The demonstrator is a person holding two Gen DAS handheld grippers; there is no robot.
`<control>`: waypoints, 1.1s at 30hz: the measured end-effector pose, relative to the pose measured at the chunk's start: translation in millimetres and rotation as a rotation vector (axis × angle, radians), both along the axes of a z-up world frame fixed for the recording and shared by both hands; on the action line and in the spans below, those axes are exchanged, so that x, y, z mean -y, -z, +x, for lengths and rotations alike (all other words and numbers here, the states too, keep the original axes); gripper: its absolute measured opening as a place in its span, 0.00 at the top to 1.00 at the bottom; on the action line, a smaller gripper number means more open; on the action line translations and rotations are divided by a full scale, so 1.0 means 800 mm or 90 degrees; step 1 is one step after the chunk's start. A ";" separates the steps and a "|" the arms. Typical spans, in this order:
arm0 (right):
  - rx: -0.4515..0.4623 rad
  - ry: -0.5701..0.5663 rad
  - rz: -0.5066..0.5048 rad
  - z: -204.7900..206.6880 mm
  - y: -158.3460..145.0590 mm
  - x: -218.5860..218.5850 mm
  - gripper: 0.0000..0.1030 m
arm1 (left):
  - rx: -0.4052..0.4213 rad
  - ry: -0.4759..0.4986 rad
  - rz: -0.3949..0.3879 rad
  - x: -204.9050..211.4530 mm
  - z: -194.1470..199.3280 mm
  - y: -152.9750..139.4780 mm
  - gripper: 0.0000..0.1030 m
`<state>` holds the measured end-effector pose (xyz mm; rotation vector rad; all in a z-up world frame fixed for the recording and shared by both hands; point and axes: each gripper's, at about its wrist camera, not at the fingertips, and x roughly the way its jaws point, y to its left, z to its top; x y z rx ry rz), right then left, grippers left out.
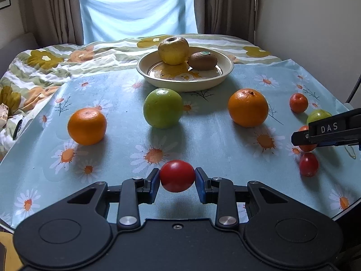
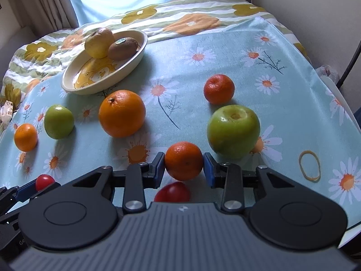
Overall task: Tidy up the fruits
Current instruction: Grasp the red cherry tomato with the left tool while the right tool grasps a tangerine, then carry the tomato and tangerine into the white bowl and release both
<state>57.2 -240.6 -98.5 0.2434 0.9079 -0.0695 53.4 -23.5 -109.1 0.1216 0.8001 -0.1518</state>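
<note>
My left gripper (image 1: 177,177) is shut on a small red tomato (image 1: 177,176), held just above the daisy cloth. In the right wrist view, my right gripper (image 2: 183,162) is shut on a small orange (image 2: 183,160), its blue pads touching both sides. A second red tomato (image 2: 172,192) lies right under that gripper. The cream plate (image 1: 144,67) stands at the back and holds a yellow apple (image 1: 173,49) and a kiwi (image 1: 202,61). Loose on the cloth are a green apple (image 1: 163,108), two oranges (image 1: 86,126) (image 1: 248,108), a tangerine (image 2: 218,88) and a bigger green apple (image 2: 233,131).
A yellow rubber band (image 2: 309,166) lies on the cloth at the right. A rumpled flowered quilt (image 1: 45,67) covers the far and left side. Curtains (image 1: 56,11) and a wall (image 1: 304,22) close the back and right. The table edge (image 2: 352,122) runs along the right.
</note>
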 end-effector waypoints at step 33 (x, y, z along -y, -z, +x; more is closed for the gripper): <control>0.089 -0.134 -0.025 0.052 -0.154 -0.019 0.50 | 0.111 -0.059 -0.013 -0.007 0.036 -0.157 0.64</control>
